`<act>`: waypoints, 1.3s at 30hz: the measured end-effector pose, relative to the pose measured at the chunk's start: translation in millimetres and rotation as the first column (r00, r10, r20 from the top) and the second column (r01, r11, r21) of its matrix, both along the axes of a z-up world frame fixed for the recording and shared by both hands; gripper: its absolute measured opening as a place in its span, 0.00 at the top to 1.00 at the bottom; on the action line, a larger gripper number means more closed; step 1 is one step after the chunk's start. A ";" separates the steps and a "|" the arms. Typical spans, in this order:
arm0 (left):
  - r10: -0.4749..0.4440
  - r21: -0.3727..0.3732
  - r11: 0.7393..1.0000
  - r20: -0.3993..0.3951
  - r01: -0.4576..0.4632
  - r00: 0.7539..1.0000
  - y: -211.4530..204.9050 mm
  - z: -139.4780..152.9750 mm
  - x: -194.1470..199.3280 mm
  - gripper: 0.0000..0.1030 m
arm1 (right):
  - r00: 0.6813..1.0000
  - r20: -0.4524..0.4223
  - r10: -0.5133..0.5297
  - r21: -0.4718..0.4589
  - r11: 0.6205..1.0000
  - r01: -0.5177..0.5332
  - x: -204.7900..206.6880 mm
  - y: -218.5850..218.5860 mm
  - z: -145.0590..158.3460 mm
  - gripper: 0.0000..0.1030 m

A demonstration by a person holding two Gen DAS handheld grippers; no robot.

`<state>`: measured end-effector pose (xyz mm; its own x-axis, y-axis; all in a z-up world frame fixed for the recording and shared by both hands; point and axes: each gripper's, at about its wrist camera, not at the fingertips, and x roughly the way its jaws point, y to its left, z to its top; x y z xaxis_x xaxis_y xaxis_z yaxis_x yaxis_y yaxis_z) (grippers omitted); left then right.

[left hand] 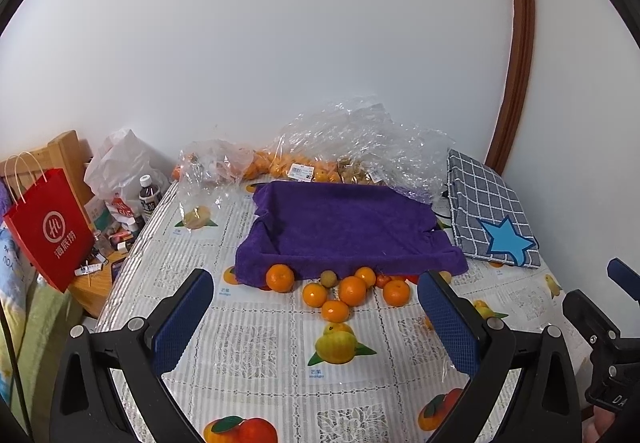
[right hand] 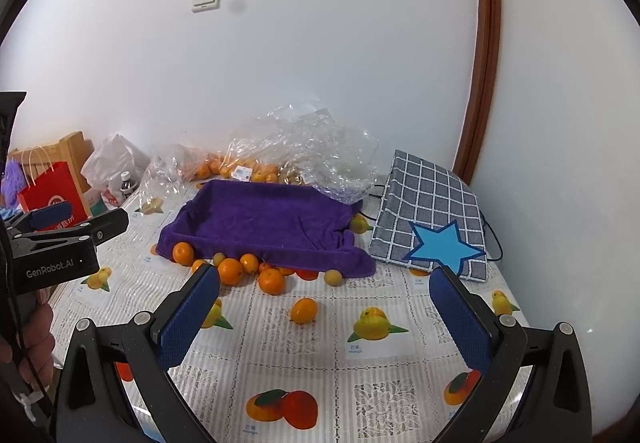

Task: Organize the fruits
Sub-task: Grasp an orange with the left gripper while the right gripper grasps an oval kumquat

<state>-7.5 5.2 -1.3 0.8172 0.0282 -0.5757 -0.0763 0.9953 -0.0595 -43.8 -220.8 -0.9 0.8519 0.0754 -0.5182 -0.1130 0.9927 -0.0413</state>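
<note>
Left gripper point(left hand: 318, 307) spread wide, nothing between its blue pads point(left hand: 447, 323), held low over the fruit-print tablecloth point(left hand: 256, 355). Right gripper point(right hand: 325, 305) likewise wide apart and empty, seen from the left wrist at the far right edge.

Cluster of mandarins point(left hand: 352, 290) lying on the cloth just beside the near edge of the purple-towel-lined tray point(left hand: 344, 227), some tucked under the overhanging towel. Small tan longan point(left hand: 328, 278) among them, touching the towel hem. From the right wrist: one mandarin point(right hand: 304, 310) apart, nearer than the cluster point(right hand: 271, 281), roughly between the right fingers; another longan point(right hand: 333, 277) by the towel's right corner.

Behind the tray, against the wall: clear plastic bags point(left hand: 360, 139) with more oranges. Right of the tray: grey checked bag with a blue star point(left hand: 490, 215). Far left, off the table: red paper bag point(left hand: 50, 229) and a dark bottle point(left hand: 149, 195).
</note>
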 end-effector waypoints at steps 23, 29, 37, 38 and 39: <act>0.042 0.004 0.999 -0.150 -0.042 0.988 30.4 -72.9 46.4 0.14 | 0.991 -0.131 0.013 0.105 0.994 0.001 61.9 -15.2 -78.8 0.14; 0.043 -0.030 0.998 -0.212 -0.050 0.976 47.1 -101.9 62.0 0.22 | 0.966 -0.255 0.043 0.132 0.991 -0.010 93.2 -15.1 -121.4 0.34; 0.017 -0.084 0.996 -0.256 -0.040 0.967 63.8 -133.7 79.1 0.22 | 0.956 -0.285 0.073 0.153 0.988 -0.030 116.3 -3.3 -156.3 0.43; 0.016 -0.090 0.995 -0.264 -0.041 0.964 65.2 -137.6 81.9 0.24 | 0.955 -0.285 0.075 0.155 0.987 -0.032 118.4 -2.1 -158.3 0.45; 0.015 -0.090 0.995 -0.269 -0.041 0.963 66.0 -140.3 82.9 0.27 | 0.954 -0.288 0.078 0.160 0.987 -0.033 121.1 -0.7 -160.3 0.48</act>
<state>75.5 71.2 -141.6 0.6326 -0.0160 -0.7743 -0.1297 0.9835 -0.1262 77.4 -221.5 -161.2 0.6569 0.2153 -0.7226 -0.1528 0.9765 0.1521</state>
